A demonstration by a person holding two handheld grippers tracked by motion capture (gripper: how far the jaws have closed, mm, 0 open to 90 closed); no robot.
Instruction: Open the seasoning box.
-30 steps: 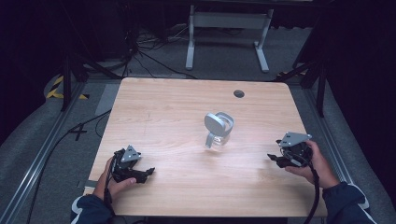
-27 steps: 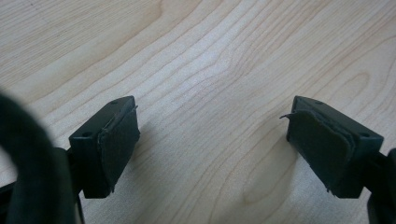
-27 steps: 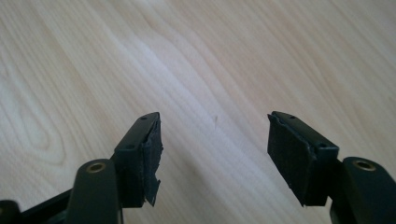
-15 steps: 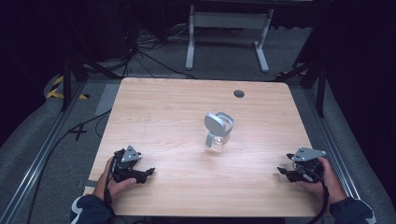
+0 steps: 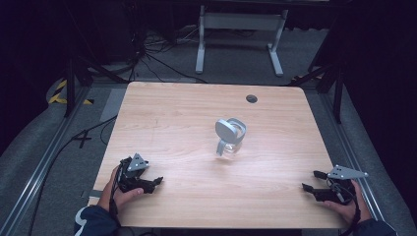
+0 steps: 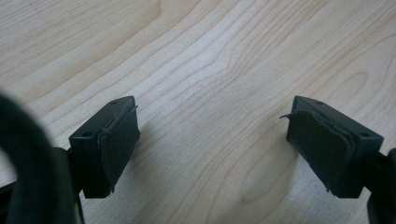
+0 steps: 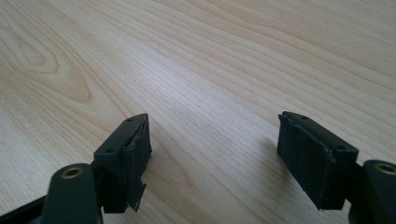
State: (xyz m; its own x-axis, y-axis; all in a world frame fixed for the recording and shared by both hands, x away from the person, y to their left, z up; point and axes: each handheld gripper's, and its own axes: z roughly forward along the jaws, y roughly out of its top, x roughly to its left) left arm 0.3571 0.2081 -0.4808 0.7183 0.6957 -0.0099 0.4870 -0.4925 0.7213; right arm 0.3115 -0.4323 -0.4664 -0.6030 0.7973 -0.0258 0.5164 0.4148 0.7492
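A: Where does the clear glass jug with the grey hinged lid (image 5: 229,137) stand?

B: Upright near the middle of the pale wooden table (image 5: 187,118), a little toward its right, lid tipped up. It is well apart from both tools.

A: And the left gripper (image 5: 153,184)?

B: It rests at the near left corner of the table in the person's left hand (image 5: 117,189). Its jaws stand wide, with bare wood between the pads (image 6: 119,142).

A: The right gripper (image 5: 311,180)?

B: At the near right edge, held in the right hand (image 5: 346,206), pointing inward. Its jaws have just been opening and are spread wide; nothing lies between the pads (image 7: 306,156), just wood grain.
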